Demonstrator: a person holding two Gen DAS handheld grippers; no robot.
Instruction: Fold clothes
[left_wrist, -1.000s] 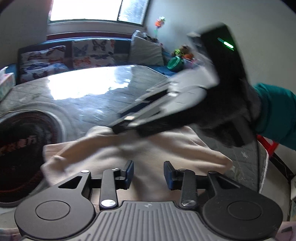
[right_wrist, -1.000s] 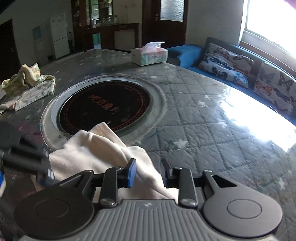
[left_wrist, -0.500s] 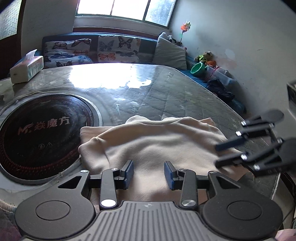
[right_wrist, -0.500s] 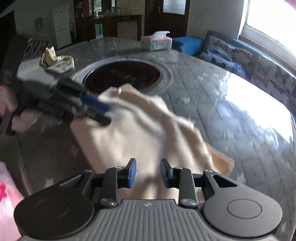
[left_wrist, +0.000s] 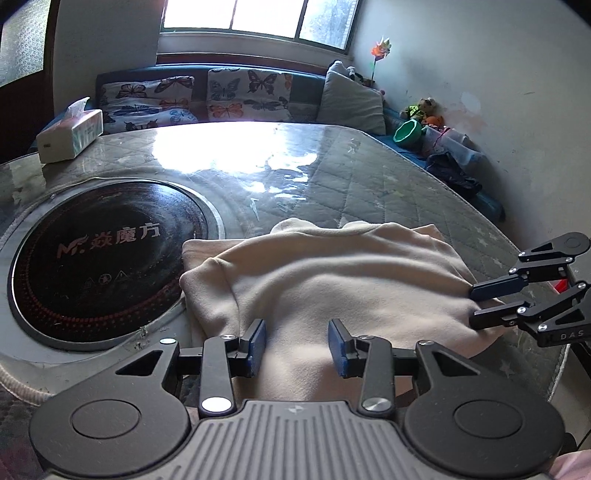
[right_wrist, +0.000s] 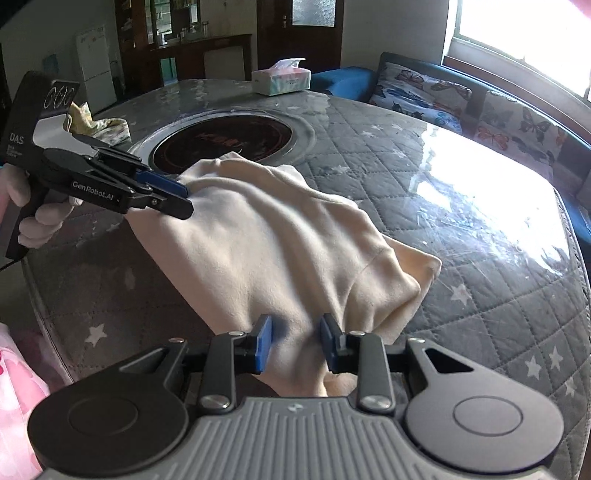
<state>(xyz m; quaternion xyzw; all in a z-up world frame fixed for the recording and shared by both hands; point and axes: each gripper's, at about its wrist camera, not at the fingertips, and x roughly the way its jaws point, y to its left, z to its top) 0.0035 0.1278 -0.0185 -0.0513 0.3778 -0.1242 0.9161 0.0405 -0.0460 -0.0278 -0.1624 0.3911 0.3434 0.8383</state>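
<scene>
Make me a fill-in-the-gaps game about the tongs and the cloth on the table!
1. The garment on the table is ____ in colour.
2. The left tongs and the right tongs are both at the ____.
3. The round black plate is set into the ____.
4. The white box on the table's far side holds ____.

Missing words: cream; garment; table; tissues

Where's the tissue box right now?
The tissue box stands at the far left of the table in the left wrist view, beyond the round black hotplate and in front of the butterfly cushions.
</scene>
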